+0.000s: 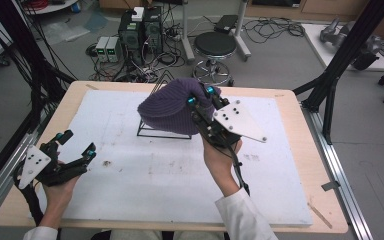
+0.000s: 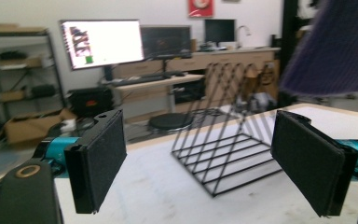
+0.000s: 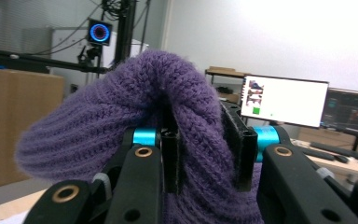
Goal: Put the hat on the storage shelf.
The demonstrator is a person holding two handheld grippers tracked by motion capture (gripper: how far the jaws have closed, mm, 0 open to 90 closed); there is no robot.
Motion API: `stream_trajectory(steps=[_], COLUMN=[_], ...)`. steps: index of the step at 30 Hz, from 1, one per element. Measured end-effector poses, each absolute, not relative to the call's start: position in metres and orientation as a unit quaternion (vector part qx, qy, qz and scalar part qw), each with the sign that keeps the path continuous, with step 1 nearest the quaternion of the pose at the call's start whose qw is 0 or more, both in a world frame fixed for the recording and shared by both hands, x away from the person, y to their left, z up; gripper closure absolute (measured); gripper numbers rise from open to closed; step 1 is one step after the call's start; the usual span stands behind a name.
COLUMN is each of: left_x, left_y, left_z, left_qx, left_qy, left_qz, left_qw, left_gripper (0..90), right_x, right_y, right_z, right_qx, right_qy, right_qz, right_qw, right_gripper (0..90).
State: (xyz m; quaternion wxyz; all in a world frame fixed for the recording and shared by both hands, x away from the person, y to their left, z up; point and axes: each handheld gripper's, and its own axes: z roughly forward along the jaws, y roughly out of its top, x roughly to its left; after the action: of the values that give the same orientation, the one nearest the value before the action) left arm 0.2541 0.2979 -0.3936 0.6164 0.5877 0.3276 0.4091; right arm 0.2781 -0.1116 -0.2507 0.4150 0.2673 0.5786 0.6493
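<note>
A white mat (image 1: pixel 130 200) covers the table (image 1: pixel 300 150); a stool (image 1: pixel 215 47) stands beyond. Right gripper (image 1: pixel 200 97) pinches the purple hat (image 1: pixel 167 107) above the wire rack (image 1: pixel 152 131), mid-table. Left gripper (image 1: pixel 77 145), near-left, gapes wide, holding nothing.

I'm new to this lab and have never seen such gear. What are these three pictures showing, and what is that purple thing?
No robot here: a person at a table holds a hand-operated gripper in each hand. One picture is taken from above, looking down on the white board covering the table. The other two come from small cameras riding on each gripper, looking out between its two black jaws. The right gripper is shut on a purple knitted hat, lifted over a black wire rack that stands on the board. Its own camera shows the knit pinched between the jaws. The left gripper is open and holds nothing; its camera looks toward the rack.
</note>
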Motion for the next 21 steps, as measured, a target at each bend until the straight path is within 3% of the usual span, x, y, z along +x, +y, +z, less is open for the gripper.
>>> stream_trajectory(steps=[10, 21], left_x=[0.271, 0.285], left_y=[0.253, 0.22], left_z=[-0.374, -0.369], left_qx=[0.615, 0.618], left_qy=[0.247, 0.22], left_qz=[0.366, 0.333], left_qw=[0.653, 0.677], left_gripper=[17.6, 17.6], right_x=[0.275, 0.267], right_y=[-0.086, -0.064], right_z=[-0.25, -0.251], right_qx=[0.251, 0.228], right_qy=[0.592, 0.609], right_qz=[0.657, 0.662], right_qw=[0.394, 0.374], right_gripper=[71.4, 71.3])
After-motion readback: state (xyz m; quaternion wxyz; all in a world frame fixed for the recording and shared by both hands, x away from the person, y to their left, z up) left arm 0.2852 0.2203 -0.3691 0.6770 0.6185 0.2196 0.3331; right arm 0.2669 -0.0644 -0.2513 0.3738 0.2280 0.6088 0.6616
